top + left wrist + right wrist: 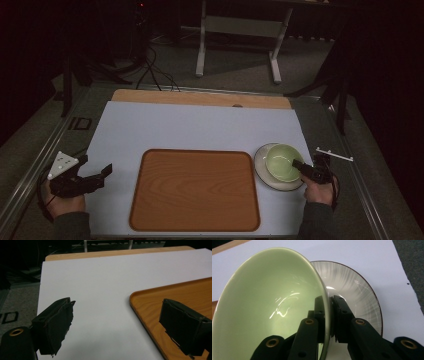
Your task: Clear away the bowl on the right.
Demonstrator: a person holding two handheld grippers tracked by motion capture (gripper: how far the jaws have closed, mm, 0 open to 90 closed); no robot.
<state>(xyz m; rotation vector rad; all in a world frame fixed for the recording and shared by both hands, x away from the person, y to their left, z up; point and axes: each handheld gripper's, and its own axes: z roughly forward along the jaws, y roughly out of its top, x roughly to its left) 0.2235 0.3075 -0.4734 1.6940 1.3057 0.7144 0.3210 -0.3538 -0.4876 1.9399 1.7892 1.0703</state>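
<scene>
The right hand-held gripper is clamped on the near rim of a pale green glazed ceramic bowl, one jaw inside, one outside. The bowl sits tilted on a white ribbed plate with a dark rim, right of the empty brown wooden tray on the white worktop. The bowl looks rigid, slick and breakable; a rim pinch could slip, so a deeper hold seems wise. The left hand-held gripper hovers with jaws apart, holding nothing.

Your left gripper is black, with a grey three-cornered plate on top dotted white. A black cable loops behind it. Your right gripper shows brass-ringed screw holes below its jaws. Your sleeves are dark.
</scene>
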